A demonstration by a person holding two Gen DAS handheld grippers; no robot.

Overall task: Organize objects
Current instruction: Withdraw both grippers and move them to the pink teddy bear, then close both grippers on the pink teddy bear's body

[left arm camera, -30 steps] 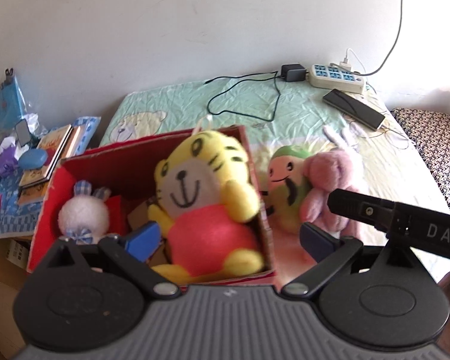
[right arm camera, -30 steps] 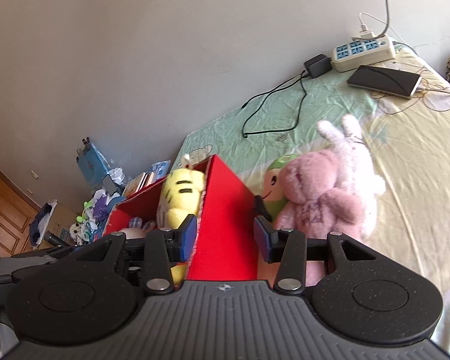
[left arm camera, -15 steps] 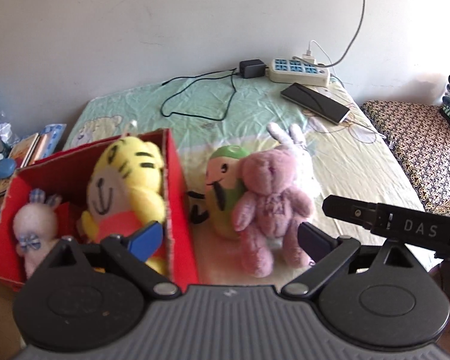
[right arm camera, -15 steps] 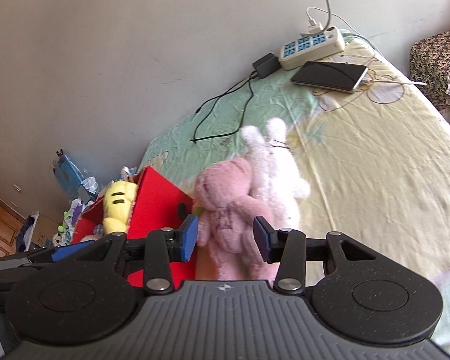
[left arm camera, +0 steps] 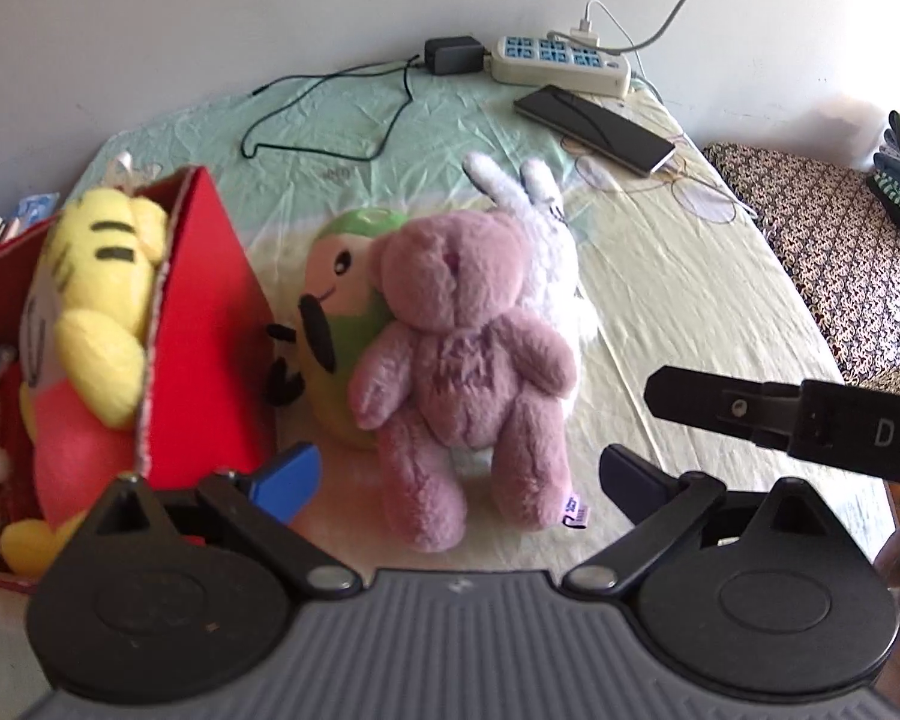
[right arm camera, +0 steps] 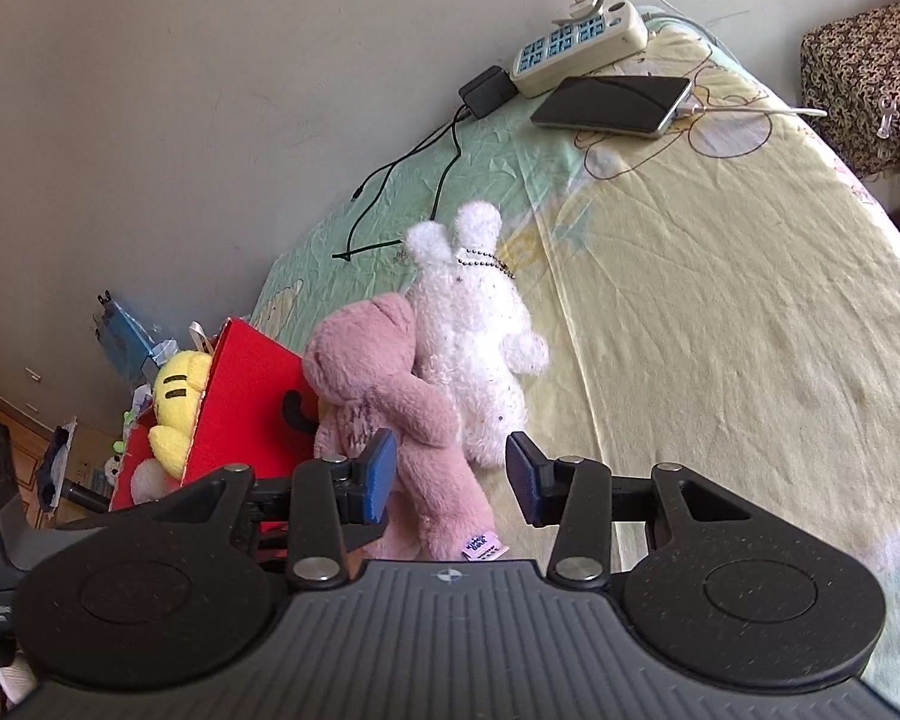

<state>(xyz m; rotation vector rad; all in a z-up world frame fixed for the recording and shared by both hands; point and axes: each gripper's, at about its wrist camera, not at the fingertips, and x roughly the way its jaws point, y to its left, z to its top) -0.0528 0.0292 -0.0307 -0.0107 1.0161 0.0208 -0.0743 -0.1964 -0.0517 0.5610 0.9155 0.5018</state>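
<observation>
Two handheld grippers hover low over a bed point(right arm camera: 720, 312) covered in a pale yellow and green sheet, and a pink teddy bear point(left arm camera: 462, 360) serves as the landmark. Nearest the cameras, the left gripper point(left arm camera: 459, 474) has its fingers spread wide and empty, one on each side of the bear's legs without touching them. The right gripper point(right arm camera: 450, 474) is also released and holds nothing; its left finger sits just in front of the bear's leg. Pressed against the bear's back is a white plush rabbit point(right arm camera: 480, 336) with a bead chain at its neck. Touching the bear's other side is a green and yellow round plush point(left arm camera: 336, 312). Just beyond that plush stands an open red box point(left arm camera: 204, 324), which holds a yellow tiger plush point(left arm camera: 90, 312) and a small white plush point(right arm camera: 144, 480). Far behind the bear, by the wall, lie a black phone point(right arm camera: 612, 102), a white power strip point(right arm camera: 576, 42) and a black charger cable point(left arm camera: 330, 114).
</observation>
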